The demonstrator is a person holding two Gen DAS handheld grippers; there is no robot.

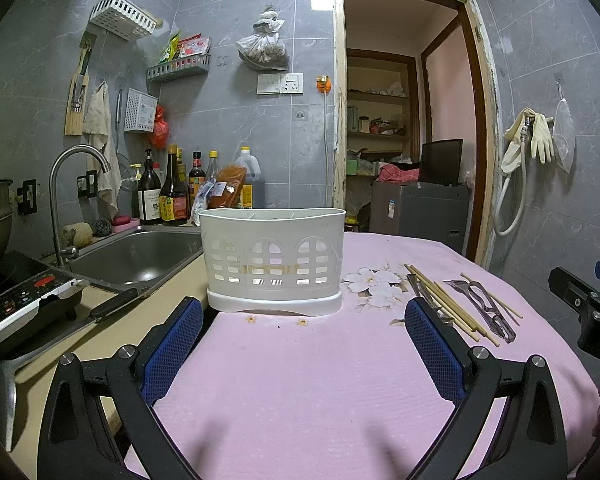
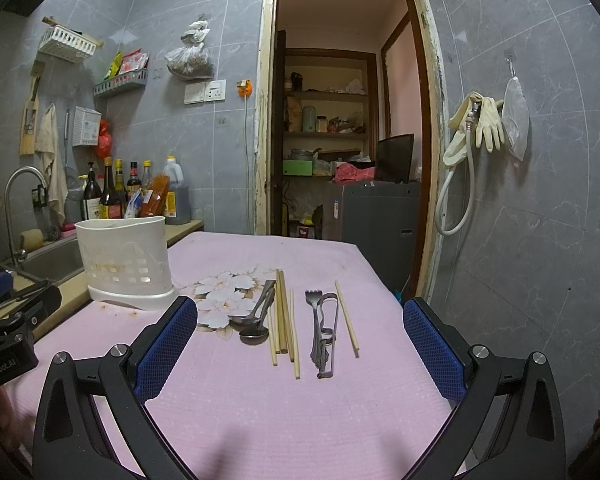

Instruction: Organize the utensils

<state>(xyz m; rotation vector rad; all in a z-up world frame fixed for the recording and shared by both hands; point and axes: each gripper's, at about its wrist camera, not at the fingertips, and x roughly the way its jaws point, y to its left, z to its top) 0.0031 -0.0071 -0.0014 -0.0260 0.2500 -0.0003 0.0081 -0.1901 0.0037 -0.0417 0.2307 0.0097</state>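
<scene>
A white slotted utensil holder point(image 1: 274, 258) stands upright on the pink cloth; it also shows at the left in the right wrist view point(image 2: 126, 262). Utensils lie in a row on the cloth: two metal spoons point(image 2: 256, 316), several wooden chopsticks point(image 2: 284, 320), metal forks point(image 2: 322, 328) and a single chopstick point(image 2: 347, 320). In the left wrist view they lie at the right point(image 1: 460, 304). My left gripper point(image 1: 304, 316) is open and empty, facing the holder. My right gripper point(image 2: 300, 316) is open and empty, just short of the utensils.
A steel sink point(image 1: 140, 256) with a tap point(image 1: 66, 184) lies left of the pink-covered table point(image 1: 300, 380). An induction hob point(image 1: 16, 300) and a knife point(image 1: 112, 304) sit on the counter. Sauce bottles point(image 1: 172, 192) stand behind the holder. A doorway point(image 2: 340, 120) is beyond.
</scene>
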